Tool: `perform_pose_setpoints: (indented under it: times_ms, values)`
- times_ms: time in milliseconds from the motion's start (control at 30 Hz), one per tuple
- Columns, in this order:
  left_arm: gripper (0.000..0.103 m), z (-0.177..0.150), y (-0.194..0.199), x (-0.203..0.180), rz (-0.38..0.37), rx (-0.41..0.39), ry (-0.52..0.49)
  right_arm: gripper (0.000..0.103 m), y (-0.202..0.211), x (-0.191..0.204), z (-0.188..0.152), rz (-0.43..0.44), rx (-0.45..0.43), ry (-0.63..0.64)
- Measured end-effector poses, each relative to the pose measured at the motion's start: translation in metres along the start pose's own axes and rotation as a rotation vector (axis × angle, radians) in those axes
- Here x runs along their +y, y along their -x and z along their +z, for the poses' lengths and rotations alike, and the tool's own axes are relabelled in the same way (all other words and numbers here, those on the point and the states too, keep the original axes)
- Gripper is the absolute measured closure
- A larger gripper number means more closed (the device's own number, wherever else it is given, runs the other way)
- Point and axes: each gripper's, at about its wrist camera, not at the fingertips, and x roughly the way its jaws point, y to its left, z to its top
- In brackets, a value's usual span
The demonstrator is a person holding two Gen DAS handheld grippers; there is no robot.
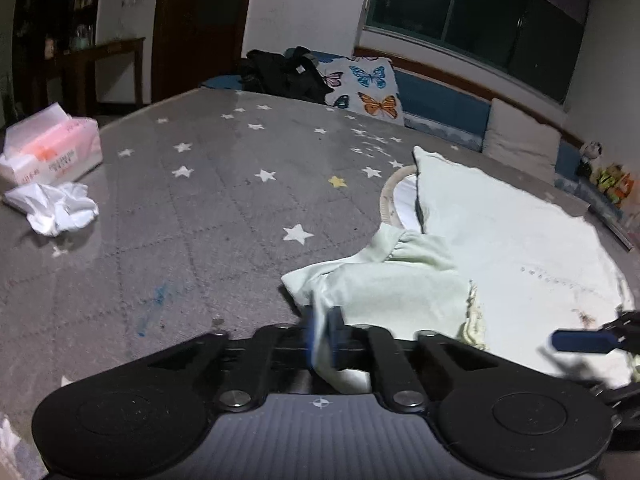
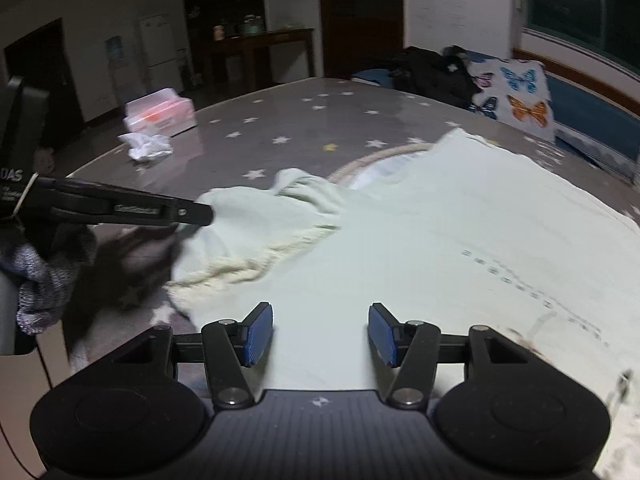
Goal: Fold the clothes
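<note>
A pale green garment (image 1: pixel 500 240) lies spread on the grey star-patterned mat (image 1: pixel 200 200), with a sleeve (image 1: pixel 380 280) folded across its left side. My left gripper (image 1: pixel 323 330) is shut on the sleeve's end. In the right wrist view the garment (image 2: pixel 440 240) fills the middle and right, and the left gripper (image 2: pixel 196 212) comes in from the left holding the sleeve (image 2: pixel 260 216). My right gripper (image 2: pixel 320 334) is open and empty, low over the garment's near part. One of its blue pads (image 1: pixel 580 340) shows at the right edge of the left wrist view.
A tissue box (image 1: pixel 48 152) and crumpled white tissue (image 1: pixel 56 208) lie at the mat's far left. A butterfly-print cushion (image 1: pixel 368 88) and black clothing (image 1: pixel 284 76) sit at the far edge. A round woven item (image 1: pixel 396 196) lies partly under the garment. Toys (image 1: pixel 608 176) sit at the right.
</note>
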Motion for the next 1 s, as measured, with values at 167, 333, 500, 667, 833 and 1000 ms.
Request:
perform_pose_setpoints:
  times_ms: [167, 333, 500, 667, 833, 1000]
  values:
    - [0.101, 0.008, 0.022, -0.009, -0.077, -0.07, -0.009, 0.048, -0.015, 0.02, 0.002, 0.031, 0.015, 0.047]
    - [0.101, 0.014, 0.047, -0.033, -0.191, -0.14, -0.072, 0.047, -0.015, 0.02, 0.001, 0.034, 0.009, 0.053]
    - [0.101, 0.011, 0.053, -0.063, -0.282, -0.153, -0.153, 0.047, -0.001, -0.005, -0.001, -0.016, -0.005, -0.016]
    - [0.101, -0.001, 0.043, -0.085, -0.35, -0.094, -0.223, 0.047, 0.015, -0.039, -0.005, -0.097, -0.015, -0.092]
    - [0.099, -0.02, 0.037, -0.103, -0.41, -0.017, -0.322, 0.047, 0.026, -0.059, -0.002, -0.137, -0.041, -0.148]
    - [0.098, -0.028, 0.046, -0.101, -0.425, -0.012, -0.372, 0.047, 0.033, -0.066, 0.008, -0.137, -0.08, -0.158]
